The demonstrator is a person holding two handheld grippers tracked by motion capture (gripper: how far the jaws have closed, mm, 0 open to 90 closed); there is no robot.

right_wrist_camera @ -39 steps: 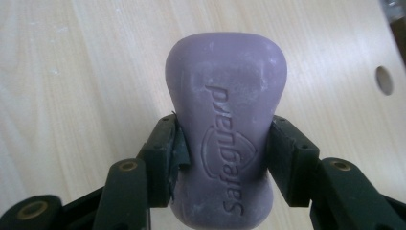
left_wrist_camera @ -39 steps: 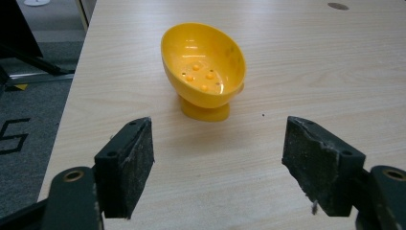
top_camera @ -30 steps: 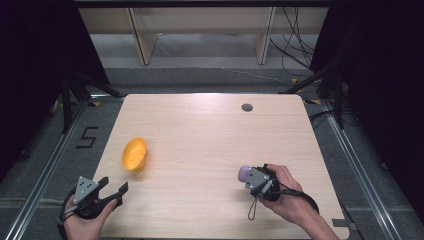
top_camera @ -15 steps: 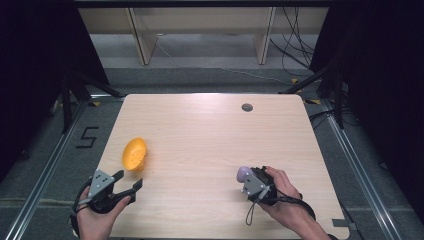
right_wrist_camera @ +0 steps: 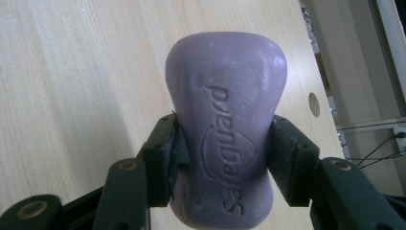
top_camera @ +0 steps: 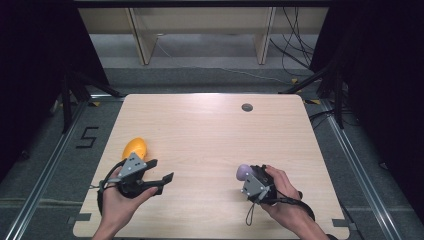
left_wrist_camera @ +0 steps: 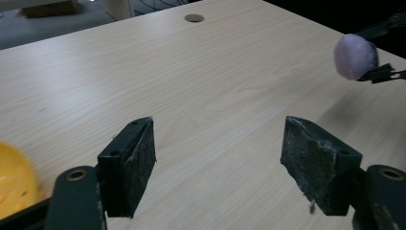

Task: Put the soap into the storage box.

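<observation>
On the table's near right, my right gripper [right_wrist_camera: 222, 143] pinches the purple soap [right_wrist_camera: 225, 124]; my left gripper [top_camera: 157, 172], spread wide beside the orange ball [top_camera: 135, 147], holds nothing yet.

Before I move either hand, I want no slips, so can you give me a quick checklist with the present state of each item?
1. Right gripper shut on the purple bar of soap, pads on both sides: ok.
2. Soap lifted off the light wooden table: cannot tell.
3. Left gripper open, nothing between its jaws: ok.
4. Orange rounded object lined up between the left jaws: not ok, it lies off to the side.
5. Tabletop between the two grippers free: ok.
</observation>
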